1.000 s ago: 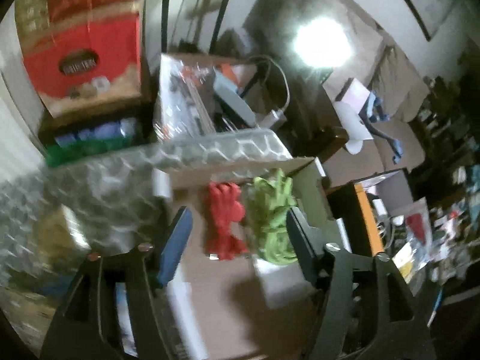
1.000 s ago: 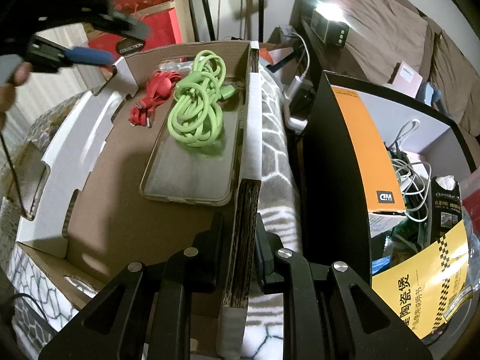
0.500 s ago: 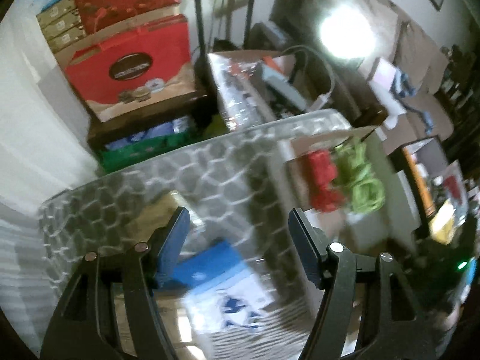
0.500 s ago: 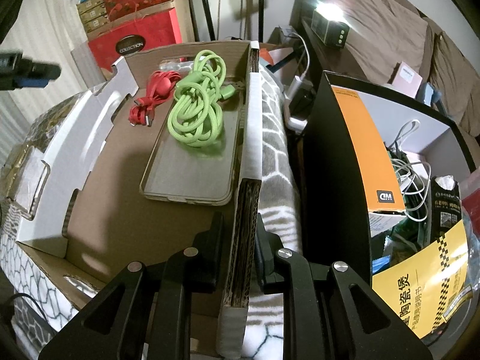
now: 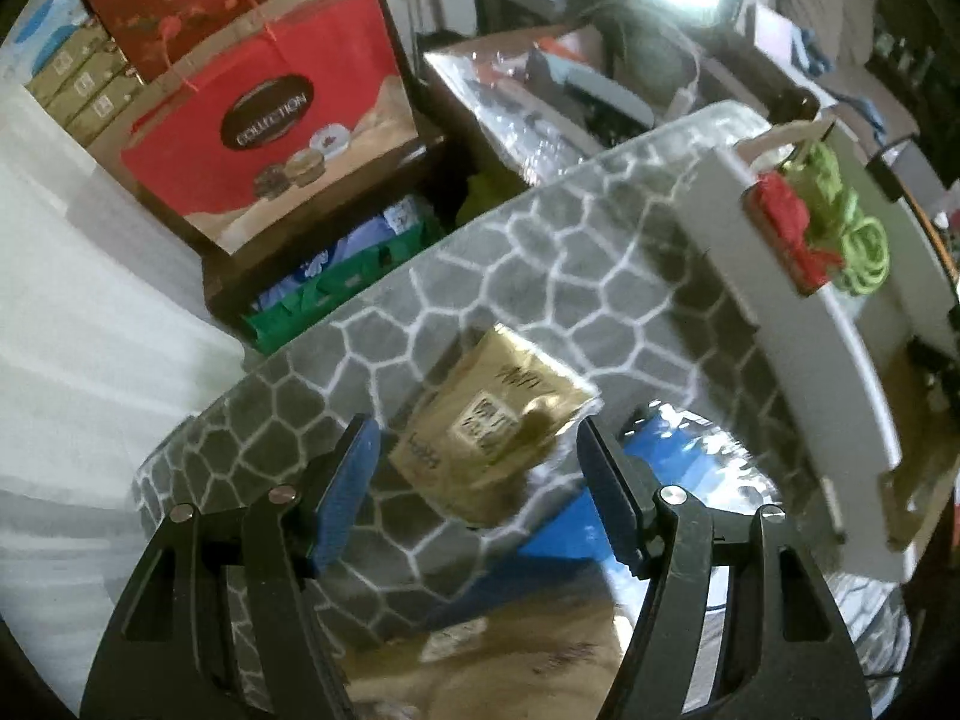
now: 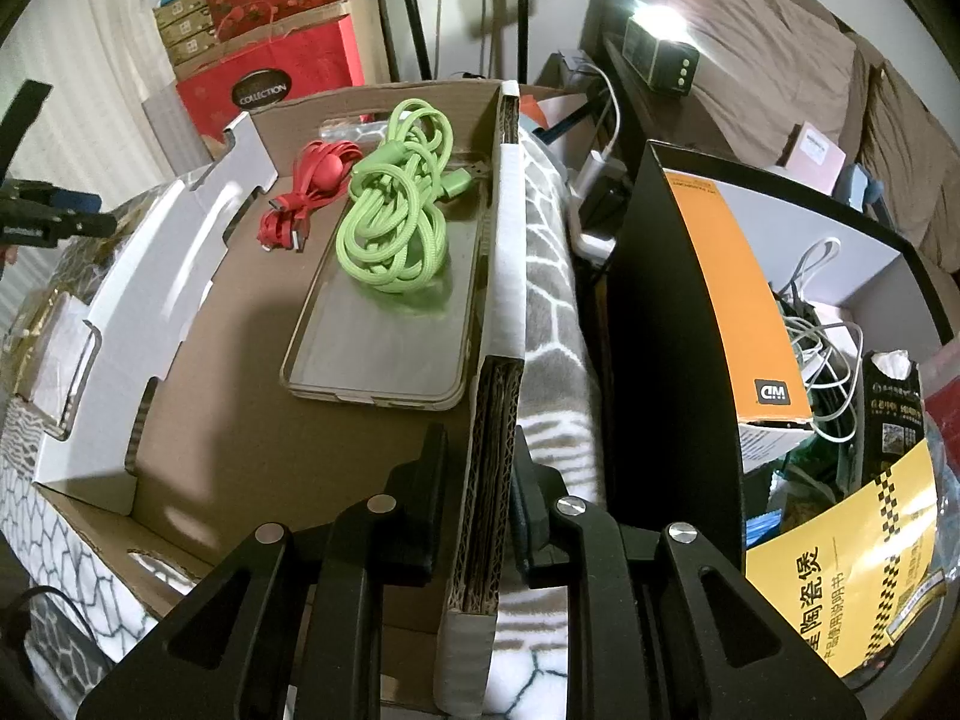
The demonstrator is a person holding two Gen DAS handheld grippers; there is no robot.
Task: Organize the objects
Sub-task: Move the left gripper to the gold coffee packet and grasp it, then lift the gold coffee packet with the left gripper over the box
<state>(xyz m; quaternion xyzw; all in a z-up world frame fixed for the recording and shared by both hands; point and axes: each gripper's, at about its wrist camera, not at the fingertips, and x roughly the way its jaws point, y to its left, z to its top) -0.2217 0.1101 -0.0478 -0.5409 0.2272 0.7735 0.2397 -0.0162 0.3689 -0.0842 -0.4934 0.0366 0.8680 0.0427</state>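
A person is holding two grippers over a grey blanket (image 5: 528, 276) patterned with white lines. The right gripper (image 6: 477, 480) is clamping the thick right wall of a shallow cardboard box (image 6: 240, 420), one finger inside and one outside. Inside the box, a bundled green cable (image 6: 393, 222) is lying on a clear phone case (image 6: 384, 348), and a red cable (image 6: 306, 192) is sitting just left of it on the box floor. The left gripper (image 5: 480, 468) is hanging with its jaws spread and nothing between the blue pads (image 5: 342, 492), pointing down at a tan packet (image 5: 498, 426) lying on the blanket, beside a blue packet (image 5: 570, 516), left of the box. A red gift bag (image 5: 264, 114) is standing behind.
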